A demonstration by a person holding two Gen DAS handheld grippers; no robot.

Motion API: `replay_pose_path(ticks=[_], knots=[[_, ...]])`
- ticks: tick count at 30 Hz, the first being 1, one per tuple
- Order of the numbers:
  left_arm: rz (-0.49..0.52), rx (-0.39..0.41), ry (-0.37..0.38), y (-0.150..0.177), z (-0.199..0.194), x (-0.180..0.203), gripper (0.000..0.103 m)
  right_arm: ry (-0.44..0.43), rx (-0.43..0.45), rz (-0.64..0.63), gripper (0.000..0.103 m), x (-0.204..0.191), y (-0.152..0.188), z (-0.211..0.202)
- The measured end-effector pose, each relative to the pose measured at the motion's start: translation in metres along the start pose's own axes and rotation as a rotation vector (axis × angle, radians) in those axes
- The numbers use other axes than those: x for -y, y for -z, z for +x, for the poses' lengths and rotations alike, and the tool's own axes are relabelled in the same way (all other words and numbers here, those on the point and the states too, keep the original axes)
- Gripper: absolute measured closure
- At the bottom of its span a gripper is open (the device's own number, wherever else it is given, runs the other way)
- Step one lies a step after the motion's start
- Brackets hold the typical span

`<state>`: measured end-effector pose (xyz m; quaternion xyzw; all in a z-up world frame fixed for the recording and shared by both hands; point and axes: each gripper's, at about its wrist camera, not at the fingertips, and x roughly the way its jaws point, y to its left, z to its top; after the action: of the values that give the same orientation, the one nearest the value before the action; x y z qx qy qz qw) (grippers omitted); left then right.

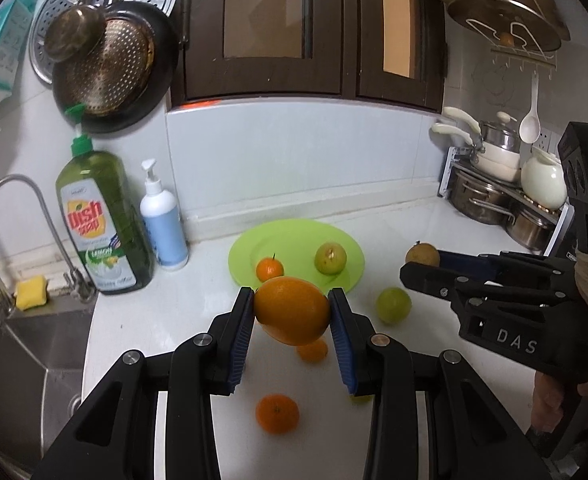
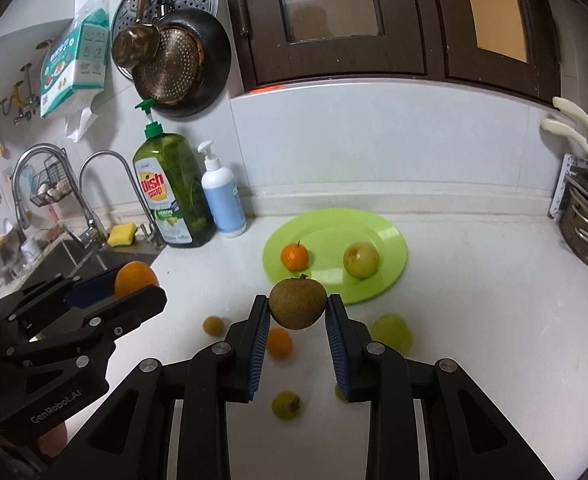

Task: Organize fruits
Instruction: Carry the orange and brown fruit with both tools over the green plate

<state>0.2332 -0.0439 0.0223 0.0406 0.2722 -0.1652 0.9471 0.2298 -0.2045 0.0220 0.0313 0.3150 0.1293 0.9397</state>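
Note:
My left gripper (image 1: 291, 310) is shut on a large orange (image 1: 291, 312) and holds it above the white counter, short of the green plate (image 1: 289, 236). My right gripper (image 2: 298, 308) is shut on a brown pear (image 2: 298, 304), also in front of the plate (image 2: 390, 240). On the plate lie a small tangerine (image 2: 294, 256) and a yellow-green apple (image 2: 360, 259). Loose on the counter are a green fruit (image 1: 392, 305), a tangerine (image 1: 277, 413), a smaller orange fruit (image 1: 312, 351), and in the right wrist view a small yellow-green fruit (image 2: 287, 404).
A green dish soap bottle (image 1: 101, 216) and a white pump bottle (image 1: 163, 220) stand at the back left beside the sink (image 1: 25, 360) and tap. Pots on a rack (image 1: 502, 196) fill the back right. Pans hang on the wall.

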Motion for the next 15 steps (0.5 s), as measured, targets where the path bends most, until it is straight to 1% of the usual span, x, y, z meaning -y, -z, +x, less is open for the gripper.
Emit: replay_pose_path(ticks=[7,15], knots=[[0.018,0.015,0.013,-0.022,0.023,-0.001,0.066,0.000,0.004,-0.004,0.073,0.009,-0.020,0.017],[0.020,-0.018,0.017,-0.041,0.060,-0.009,0.066,-0.002,-0.028,0.002,0.073,0.025,-0.038,0.050]])
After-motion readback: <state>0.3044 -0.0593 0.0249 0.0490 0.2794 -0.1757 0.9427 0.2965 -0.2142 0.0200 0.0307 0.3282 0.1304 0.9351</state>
